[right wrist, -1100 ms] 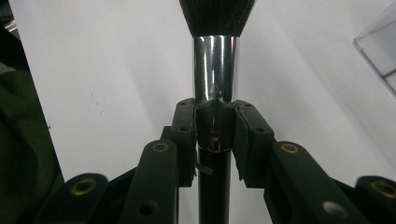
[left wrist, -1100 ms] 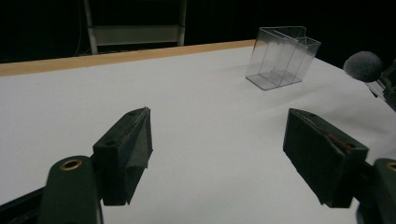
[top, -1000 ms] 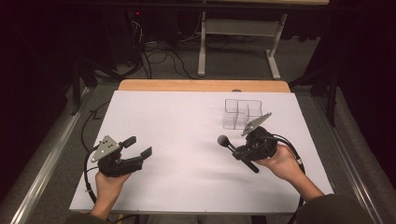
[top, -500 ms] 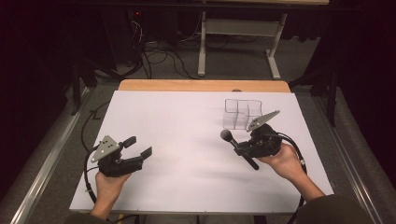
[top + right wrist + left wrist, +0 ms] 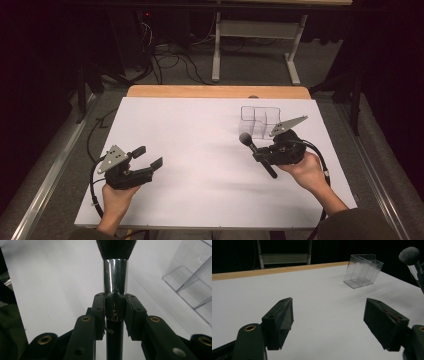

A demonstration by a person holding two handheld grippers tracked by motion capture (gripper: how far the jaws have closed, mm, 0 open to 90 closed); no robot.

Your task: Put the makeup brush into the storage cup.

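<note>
Looking from the high view, the right gripper (image 5: 264, 154) clamps a makeup brush (image 5: 256, 154) just beside the clear organizer (image 5: 260, 120); a careless swing could topple that light box. From the left gripper view, the left gripper (image 5: 337, 322) gapes wide, idle, unable to steady it. From the right gripper view, pads (image 5: 98, 315) pinch the slick ferrule, so slipping is likely.

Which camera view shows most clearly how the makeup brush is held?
The right gripper view: there the right gripper is shut on the makeup brush at the base of its silver ferrule. The high view shows the whole brush, small, beside the clear organizer. The left gripper view catches just its bristle head.
</note>
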